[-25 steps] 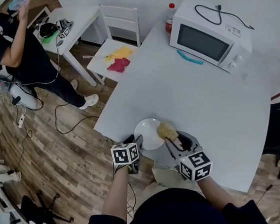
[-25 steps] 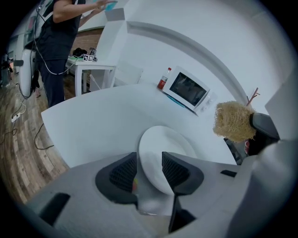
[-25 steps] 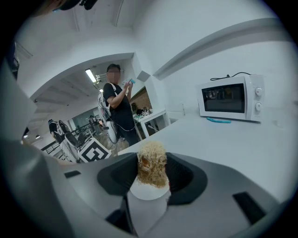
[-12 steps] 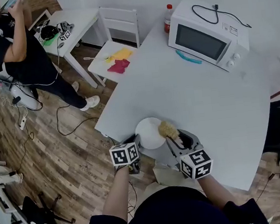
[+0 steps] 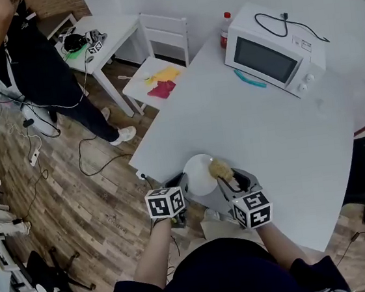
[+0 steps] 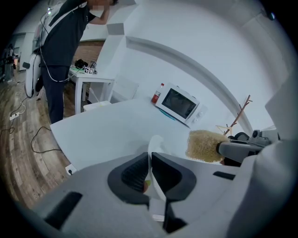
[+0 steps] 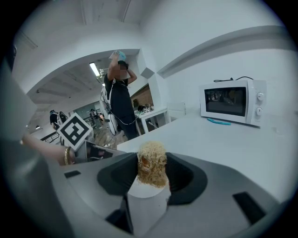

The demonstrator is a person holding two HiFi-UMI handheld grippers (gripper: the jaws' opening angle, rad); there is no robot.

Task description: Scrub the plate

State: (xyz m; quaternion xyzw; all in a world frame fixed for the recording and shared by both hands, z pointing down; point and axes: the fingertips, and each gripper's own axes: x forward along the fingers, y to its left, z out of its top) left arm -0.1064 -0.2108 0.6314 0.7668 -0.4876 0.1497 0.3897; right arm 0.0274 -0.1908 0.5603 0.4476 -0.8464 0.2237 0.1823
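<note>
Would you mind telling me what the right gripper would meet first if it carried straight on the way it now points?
Probably the white plate: the scrubber held by the right gripper sits at the plate's right rim, though its height above the plate is unclear.

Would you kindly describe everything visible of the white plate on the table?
The plate is small, round, plain white and glossy, ceramic by its look. It lies about flat at the near edge of the white table. The left gripper has its jaws closing on the plate's near-left rim, which stands between them. The tan fibrous scrubber held in the right gripper sits at its right rim; whether they touch cannot be told.
</note>
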